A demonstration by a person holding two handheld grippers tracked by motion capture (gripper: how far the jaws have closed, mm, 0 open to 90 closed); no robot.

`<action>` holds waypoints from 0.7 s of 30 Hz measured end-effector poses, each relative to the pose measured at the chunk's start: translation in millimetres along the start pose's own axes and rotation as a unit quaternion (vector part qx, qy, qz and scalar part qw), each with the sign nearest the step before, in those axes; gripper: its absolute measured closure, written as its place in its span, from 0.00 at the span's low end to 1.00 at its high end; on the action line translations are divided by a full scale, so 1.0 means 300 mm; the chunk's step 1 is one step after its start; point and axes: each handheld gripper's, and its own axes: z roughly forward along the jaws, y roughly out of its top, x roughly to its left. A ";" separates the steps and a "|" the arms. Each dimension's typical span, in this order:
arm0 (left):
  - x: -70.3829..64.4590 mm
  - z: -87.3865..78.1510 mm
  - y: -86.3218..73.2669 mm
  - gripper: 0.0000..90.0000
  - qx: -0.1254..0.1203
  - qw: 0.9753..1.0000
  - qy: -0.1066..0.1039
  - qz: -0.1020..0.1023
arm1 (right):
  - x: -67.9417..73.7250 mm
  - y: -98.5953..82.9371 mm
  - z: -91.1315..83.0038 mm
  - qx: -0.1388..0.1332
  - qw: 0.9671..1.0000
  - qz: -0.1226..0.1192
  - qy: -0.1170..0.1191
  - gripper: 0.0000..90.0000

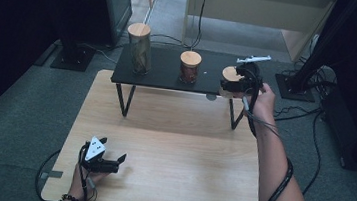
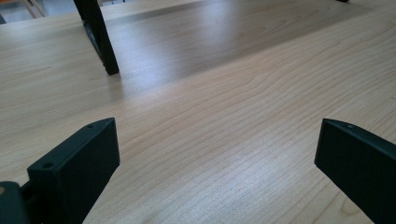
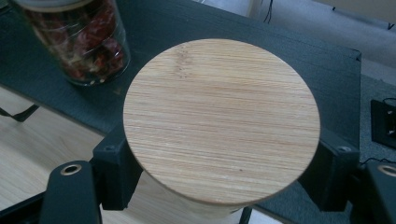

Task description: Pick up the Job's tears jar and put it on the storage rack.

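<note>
Right gripper [image 1: 239, 80] clamps wood-lidded jar [image 3: 222, 121]; left gripper [image 1: 110, 161] rests open.

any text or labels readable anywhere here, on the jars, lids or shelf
None can be read. The wooden lid between the right gripper's jaws is bare grain, the jar of red contents carries no visible label, and the black shelf and tall jar show no lettering.
</note>
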 end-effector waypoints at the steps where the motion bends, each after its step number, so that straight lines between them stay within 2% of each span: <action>1: 0.000 0.000 0.000 0.00 0.000 1.000 0.000 0.000 | -0.002 0.006 0.006 0.001 1.000 0.000 -0.001 0.28; 15: 0.002 0.001 0.003 0.00 0.002 1.000 -0.001 0.000 | -0.041 0.052 0.075 0.001 1.000 0.008 0.001 0.28; 21: 0.001 0.002 0.002 0.00 0.002 1.000 -0.001 0.001 | -0.039 0.053 0.095 -0.006 1.000 0.012 -0.004 0.28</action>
